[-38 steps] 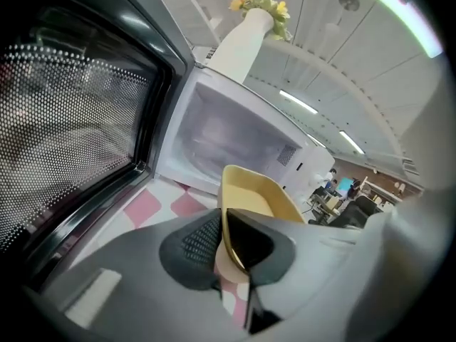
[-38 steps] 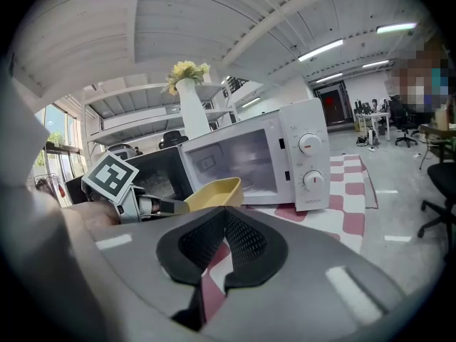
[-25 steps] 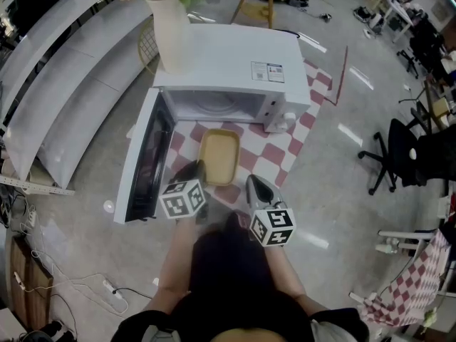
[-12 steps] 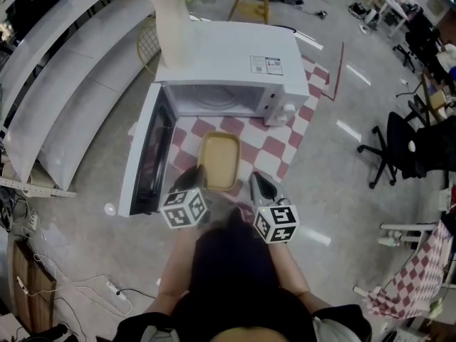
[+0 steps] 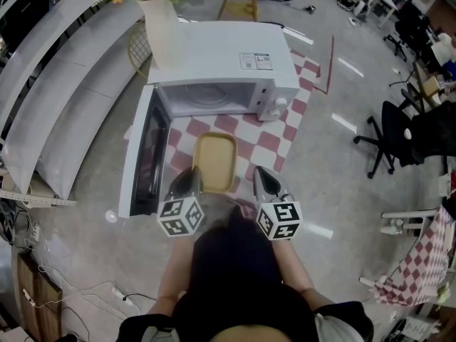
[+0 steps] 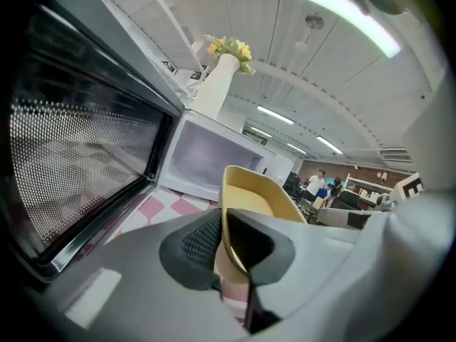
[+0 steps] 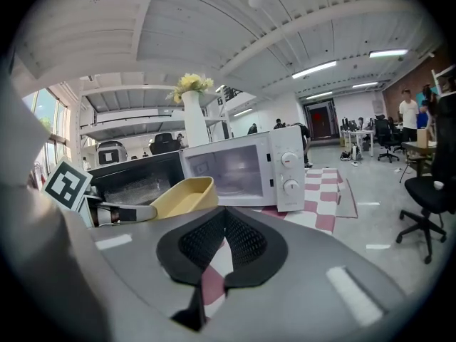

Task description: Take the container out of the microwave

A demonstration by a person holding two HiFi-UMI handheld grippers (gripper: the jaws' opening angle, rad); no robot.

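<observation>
The left gripper point(image 5: 188, 182) has its jaws pinching the near rim of the yellow container point(image 5: 216, 159), probably the only edge thin enough to grip. The container is clear of the cavity, at 6 o'clock from the white microwave point(image 5: 221, 59) and over the checked mat point(image 5: 269, 140). The right gripper point(image 5: 266, 182), at the container's 4 o'clock, has its jaws pressed together on nothing. The print on the microwave's top sticker point(image 5: 256, 60) is too small to read.
</observation>
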